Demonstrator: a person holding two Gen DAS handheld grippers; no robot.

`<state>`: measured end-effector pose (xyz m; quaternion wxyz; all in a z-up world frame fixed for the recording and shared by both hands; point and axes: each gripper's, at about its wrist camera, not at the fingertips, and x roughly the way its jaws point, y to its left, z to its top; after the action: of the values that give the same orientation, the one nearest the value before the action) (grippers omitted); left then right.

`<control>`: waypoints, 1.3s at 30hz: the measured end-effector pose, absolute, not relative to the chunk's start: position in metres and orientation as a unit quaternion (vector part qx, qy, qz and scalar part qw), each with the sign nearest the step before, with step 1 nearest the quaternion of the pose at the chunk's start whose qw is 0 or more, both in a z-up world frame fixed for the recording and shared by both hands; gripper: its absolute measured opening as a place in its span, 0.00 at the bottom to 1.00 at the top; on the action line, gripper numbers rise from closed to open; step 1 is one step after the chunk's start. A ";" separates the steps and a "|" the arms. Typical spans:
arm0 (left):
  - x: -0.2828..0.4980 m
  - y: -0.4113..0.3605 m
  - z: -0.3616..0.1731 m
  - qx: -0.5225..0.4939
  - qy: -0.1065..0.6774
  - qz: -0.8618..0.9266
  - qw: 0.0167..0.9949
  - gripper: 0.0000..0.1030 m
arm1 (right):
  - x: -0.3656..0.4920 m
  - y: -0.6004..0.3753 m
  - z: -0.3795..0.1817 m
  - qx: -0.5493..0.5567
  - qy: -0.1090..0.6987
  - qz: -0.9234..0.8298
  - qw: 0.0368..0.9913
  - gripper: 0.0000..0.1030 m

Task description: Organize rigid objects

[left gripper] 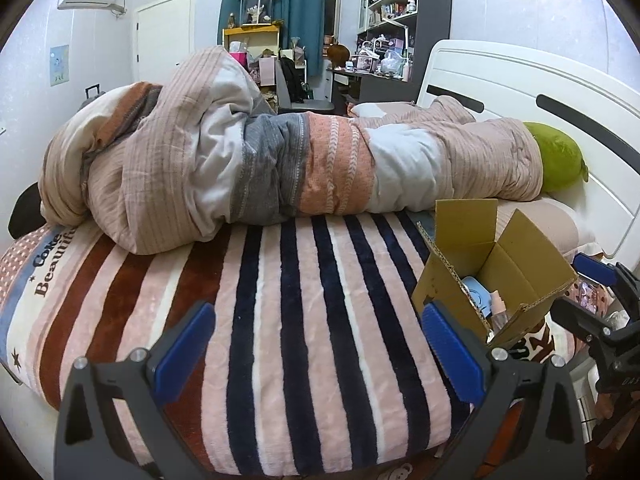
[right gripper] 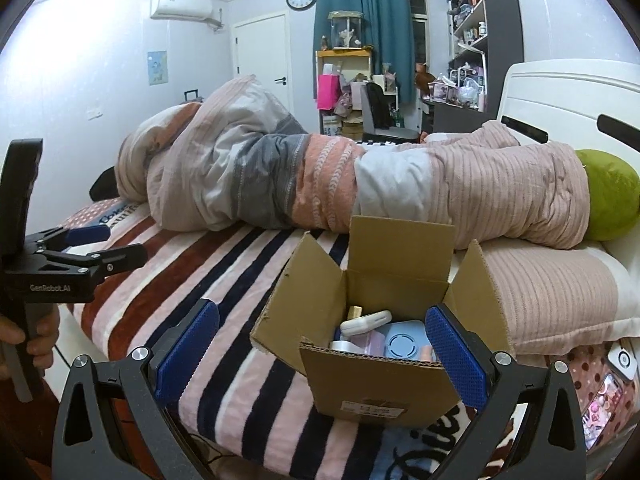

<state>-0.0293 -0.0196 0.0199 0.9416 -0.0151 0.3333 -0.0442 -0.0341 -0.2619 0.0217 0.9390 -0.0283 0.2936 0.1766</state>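
Note:
An open cardboard box stands on the striped blanket, its flaps spread. Inside lie a white case, a light blue item with a round grille, and pink and gold pieces. My right gripper is open wide. The box's near wall sits between its blue pads, which do not press on it. My left gripper is open over bare blanket, left of the box, with nothing between its fingers. A hand holds it in the right wrist view.
A rolled quilt lies across the bed behind the box. A green plush rests against the white headboard. A phone and a small white device lie right of the box. A pillow sits behind it.

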 end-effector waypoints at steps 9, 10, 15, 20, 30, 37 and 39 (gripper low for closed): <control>-0.031 -0.021 0.020 -0.011 0.333 -0.036 0.942 0.99 | -0.036 -0.261 0.021 -0.027 0.293 0.175 0.940 1.00; -0.031 -0.021 0.020 -0.010 0.334 -0.035 0.942 0.99 | -0.036 -0.261 0.021 -0.027 0.293 0.174 0.940 1.00; -0.032 -0.022 0.019 -0.012 0.334 -0.038 0.942 0.99 | -0.037 -0.263 0.018 -0.025 0.294 0.169 0.940 1.00; -0.032 -0.022 0.019 -0.014 0.333 -0.039 0.942 1.00 | -0.039 -0.265 0.018 -0.016 0.293 0.178 0.939 1.00; -0.034 -0.022 0.020 -0.014 0.329 -0.037 0.944 1.00 | -0.039 -0.264 0.014 -0.009 0.296 0.186 0.937 1.00; -0.035 -0.021 0.020 -0.014 0.328 -0.036 0.944 1.00 | -0.039 -0.263 0.013 -0.011 0.298 0.185 0.936 1.00; -0.035 -0.021 0.019 -0.014 0.329 -0.036 0.944 1.00 | -0.038 -0.263 0.013 -0.010 0.298 0.187 0.936 1.00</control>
<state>-0.0349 -0.0206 0.0192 0.9435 -0.0142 0.3291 -0.0355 -0.0383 -0.2625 0.0134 0.9361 -0.0095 0.2976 0.1871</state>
